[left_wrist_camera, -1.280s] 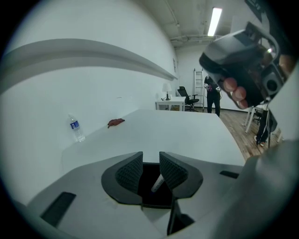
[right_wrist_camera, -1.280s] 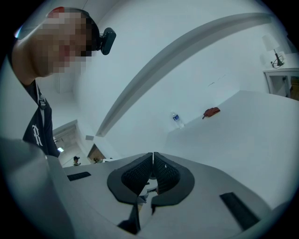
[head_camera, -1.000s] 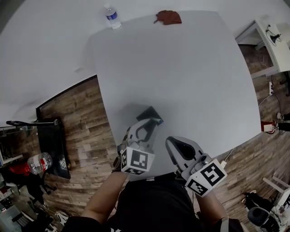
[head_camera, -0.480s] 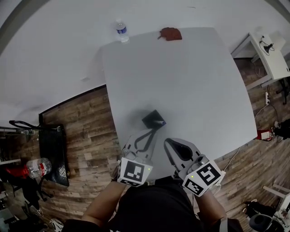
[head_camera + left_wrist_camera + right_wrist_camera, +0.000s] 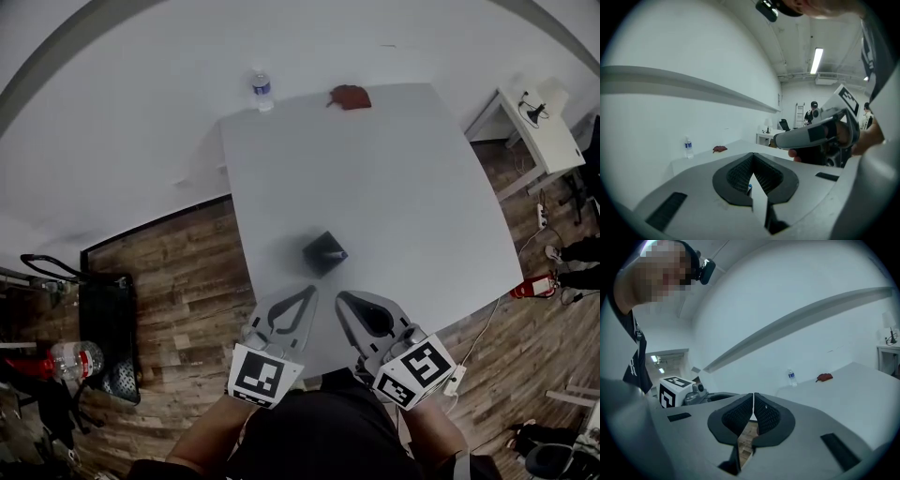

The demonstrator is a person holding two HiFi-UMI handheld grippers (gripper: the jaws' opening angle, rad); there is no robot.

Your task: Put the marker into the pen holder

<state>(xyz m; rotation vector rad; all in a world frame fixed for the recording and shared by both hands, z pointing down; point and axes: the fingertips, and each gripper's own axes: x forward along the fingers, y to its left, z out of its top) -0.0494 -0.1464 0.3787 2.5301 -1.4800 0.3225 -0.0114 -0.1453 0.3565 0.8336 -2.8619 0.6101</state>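
Both grippers hang over the near edge of the table (image 5: 412, 187), side by side and low. The left gripper (image 5: 312, 292) has its jaws pressed tip to tip with nothing caught between them. The right gripper (image 5: 342, 298) is the same: pads together, only wood floor showing through the slit below them. So neither one is carrying anything.

The pen holder (image 5: 324, 253), a small dark box, stands alone on the near half of the table. It is just beyond the two sets of tips and apart from both. Through the slot under the left gripper's jaws there's a blue speck on top of something dark. I take that for the marker (image 5: 749, 187) poking out of the holder, though it's too small to be sure. No marker lies loose anywhere on the tabletop, which fits. At the far edge, well away, a water bottle (image 5: 262, 90) and a red-brown rag (image 5: 350, 97) are out of play.

By my reading the drop is made and this is the clear-out. To do it well, draw both tools straight toward the body and keep them level, so that no jaw swings across and clips that light box. The left one sits closer to its line, so it needs the most care. If the blue tip turns out not to be seated, the jaws must part before going in again. The approach should then come from above, not from the side.
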